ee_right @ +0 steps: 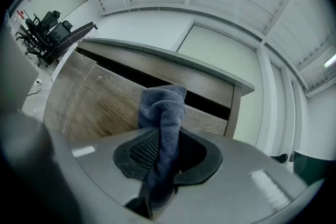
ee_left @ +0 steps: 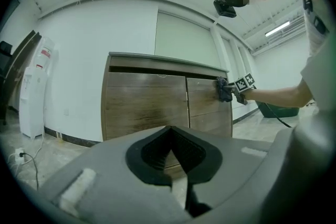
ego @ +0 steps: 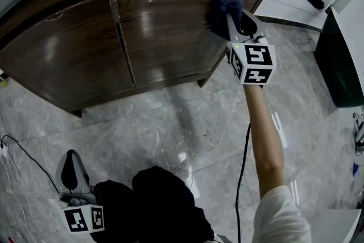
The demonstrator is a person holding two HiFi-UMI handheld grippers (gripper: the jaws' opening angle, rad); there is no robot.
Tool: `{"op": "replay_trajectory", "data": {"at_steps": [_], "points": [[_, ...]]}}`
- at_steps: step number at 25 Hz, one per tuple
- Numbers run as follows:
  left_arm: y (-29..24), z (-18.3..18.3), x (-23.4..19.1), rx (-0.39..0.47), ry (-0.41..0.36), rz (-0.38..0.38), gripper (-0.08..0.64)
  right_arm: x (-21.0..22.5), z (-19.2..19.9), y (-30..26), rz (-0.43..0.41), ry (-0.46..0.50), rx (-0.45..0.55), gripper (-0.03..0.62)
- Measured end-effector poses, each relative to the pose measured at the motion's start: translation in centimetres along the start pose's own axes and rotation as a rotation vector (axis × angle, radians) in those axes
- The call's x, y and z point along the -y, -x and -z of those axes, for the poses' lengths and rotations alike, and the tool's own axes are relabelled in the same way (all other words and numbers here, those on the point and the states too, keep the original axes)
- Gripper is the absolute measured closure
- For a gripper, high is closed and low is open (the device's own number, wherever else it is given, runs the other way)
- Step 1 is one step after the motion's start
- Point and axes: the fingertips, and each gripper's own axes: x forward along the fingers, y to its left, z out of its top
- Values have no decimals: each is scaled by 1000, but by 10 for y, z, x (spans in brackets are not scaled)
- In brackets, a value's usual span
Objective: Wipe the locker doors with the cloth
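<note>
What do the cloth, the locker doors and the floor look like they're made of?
The cloth looks like soft dark blue fabric, perhaps microfibre: fuzzy nap, limp folds. The locker doors look like dark wood or wood-look veneer, semi-gloss: grain streaks, glare. The floor looks like polished grey stone or marble-look tile: veining, reflections.

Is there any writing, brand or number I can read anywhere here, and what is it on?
No words can be read anywhere.
Marker cubes: black-and-white square patterns only, no letters.
Red label on the white dispenser: too small to read.
</note>
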Motion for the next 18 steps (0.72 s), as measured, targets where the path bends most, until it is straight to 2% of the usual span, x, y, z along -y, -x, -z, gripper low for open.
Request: {"op": "replay_trajectory", "data": {"at_steps": [10,18], "points": [[-16,-4,58,15,17,154,560,39,26,4,61,-25,-44,512],[-18,0,76,-1,20,199,560,50,54,8,90,-60,-58,512]]}}
